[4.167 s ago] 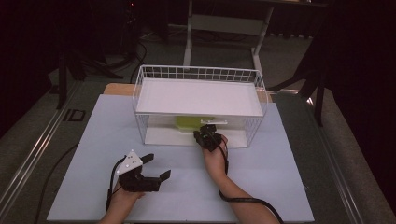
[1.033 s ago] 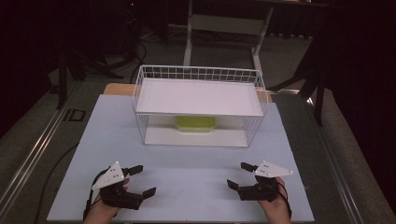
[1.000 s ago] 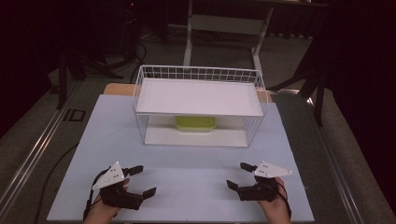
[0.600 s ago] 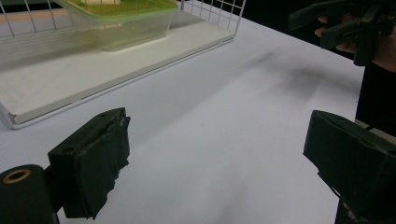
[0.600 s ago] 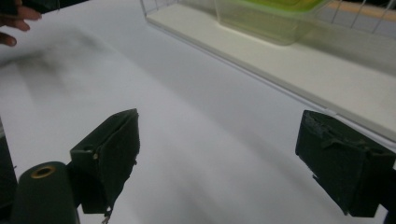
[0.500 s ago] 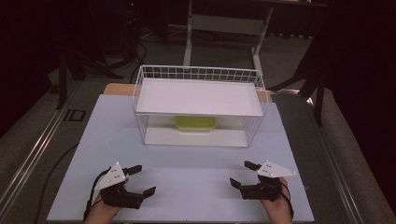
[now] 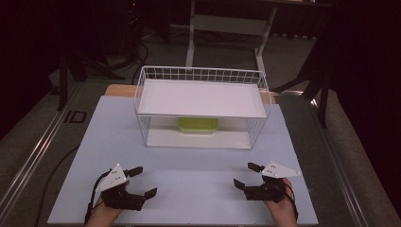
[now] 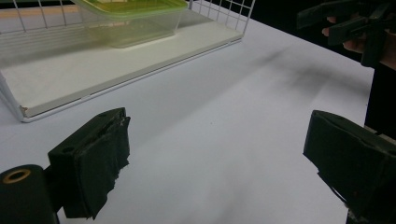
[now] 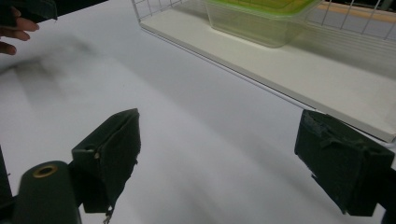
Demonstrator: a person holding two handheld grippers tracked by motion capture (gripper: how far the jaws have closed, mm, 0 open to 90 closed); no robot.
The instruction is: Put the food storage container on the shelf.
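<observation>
Green-lidded container (image 7: 198, 125) sits on the lower shelf of the white wire rack (image 7: 202, 97), well apart from both tools. Left hand-held gripper (image 7: 140, 182) and right hand-held gripper (image 7: 245, 175) rest open and empty on the tabletop (image 7: 189, 184). Floor marking "ID" (image 7: 74, 117) is readable.

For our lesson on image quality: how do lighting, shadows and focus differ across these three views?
High view: dim, dark surroundings, the white table lit, fairly sharp. Left gripper view: brighter, soft smudged shadows on the table, near jaws slightly soft. Right gripper view: similar, with the green-lidded container cut off at the top.
</observation>
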